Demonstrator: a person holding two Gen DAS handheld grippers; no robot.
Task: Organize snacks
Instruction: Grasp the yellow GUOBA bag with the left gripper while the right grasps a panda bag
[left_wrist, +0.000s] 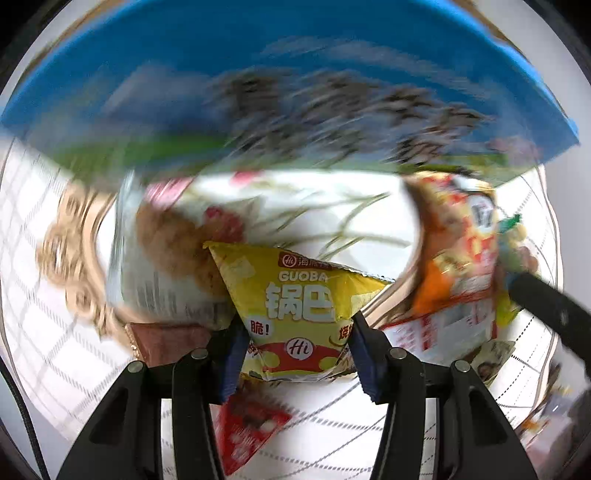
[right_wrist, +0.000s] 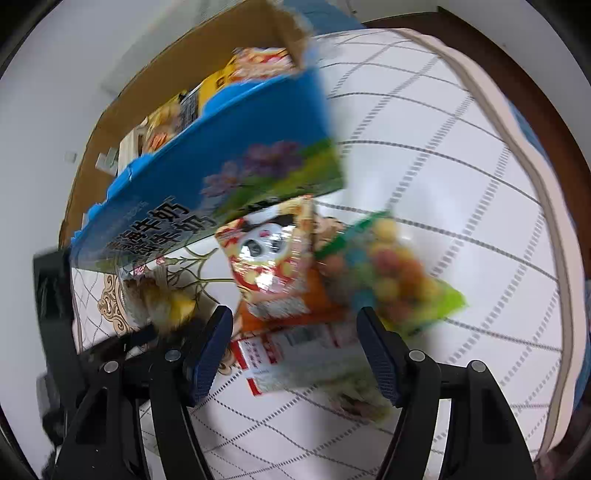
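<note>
Yellow Guoba snack bag (left_wrist: 301, 314) pinched between left tool (left_wrist: 299, 347) fingers, lifted above checked tabletop (left_wrist: 48, 332), in front of blue cardboard box (left_wrist: 258, 85). Right tool (right_wrist: 295, 350) jaws wide apart, nothing between them; orange panda snack bag (right_wrist: 273, 269) and green candy-ball bag (right_wrist: 388, 273) lie just ahead beside the box. Box holds more snacks (right_wrist: 207, 92). Red packet (left_wrist: 247, 424) under left tool.

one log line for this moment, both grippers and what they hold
left gripper: shut on yellow guoba packet | right gripper: open, over panda snack bag | blue box behind
</note>
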